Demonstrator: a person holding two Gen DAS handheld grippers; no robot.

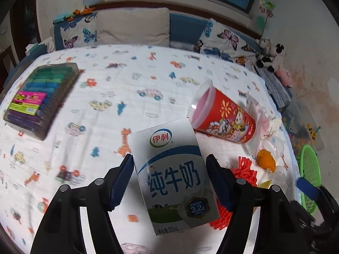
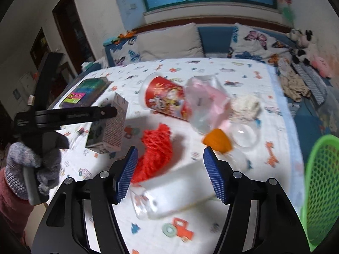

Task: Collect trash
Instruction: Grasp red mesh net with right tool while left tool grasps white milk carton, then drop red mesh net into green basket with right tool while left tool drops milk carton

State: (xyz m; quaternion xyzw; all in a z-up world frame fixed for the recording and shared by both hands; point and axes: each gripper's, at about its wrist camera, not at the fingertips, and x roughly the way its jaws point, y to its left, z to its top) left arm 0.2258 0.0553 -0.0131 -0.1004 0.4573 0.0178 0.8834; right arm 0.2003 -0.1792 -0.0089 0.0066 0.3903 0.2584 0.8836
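Cartoon-print sheet (image 1: 84, 110); left tool (image 1: 169, 180) straddling milk carton (image 1: 171, 173).

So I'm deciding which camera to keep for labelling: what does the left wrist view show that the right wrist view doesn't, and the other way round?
Only the left wrist view shows the printed front of the milk carton between the left tool fingers. Only the right wrist view shows the clear plastic bottle lying between the right tool fingers, and the gloved hand holding the left tool. Both show the red cup, red mesh net, orange peel, marker box and green basket.
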